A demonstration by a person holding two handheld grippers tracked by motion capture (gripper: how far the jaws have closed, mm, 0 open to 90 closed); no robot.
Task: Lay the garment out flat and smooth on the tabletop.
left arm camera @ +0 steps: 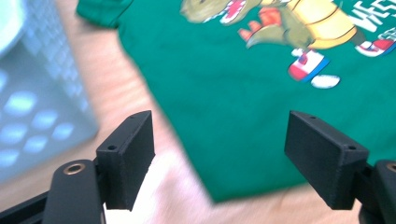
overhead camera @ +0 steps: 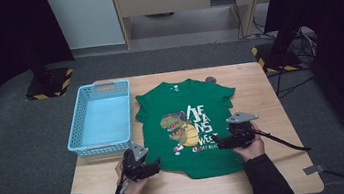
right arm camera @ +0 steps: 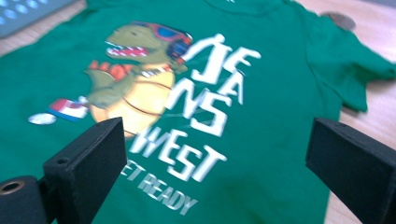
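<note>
A green dinosaur T-shirt (overhead camera: 189, 125) is laid flat on the desk (overhead camera: 271, 174). Both the left claw (overhead camera: 156, 165) and right claw (overhead camera: 216, 143) are held released at its hem. Folding appears about to begin; the hem corners must be gripped next.

The worktop (overhead camera: 271, 174) is looked down on from a fixed high view above the person's side, facing forward, far enough off that the whole green T-shirt (overhead camera: 191, 124), the blue basket (overhead camera: 99, 117) and the floor beyond are taken in. The left gripper view is set close and low on the left gripper (overhead camera: 141, 165), looking between its fingers (left arm camera: 128, 158) at the shirt's lower left edge (left arm camera: 224, 116) and the blurred basket (left arm camera: 37, 116). The right gripper view is carried just as near on the right gripper (overhead camera: 231, 139), facing across the shirt's print (right arm camera: 187, 116), and the dinosaur print is shared by all three views.
</note>
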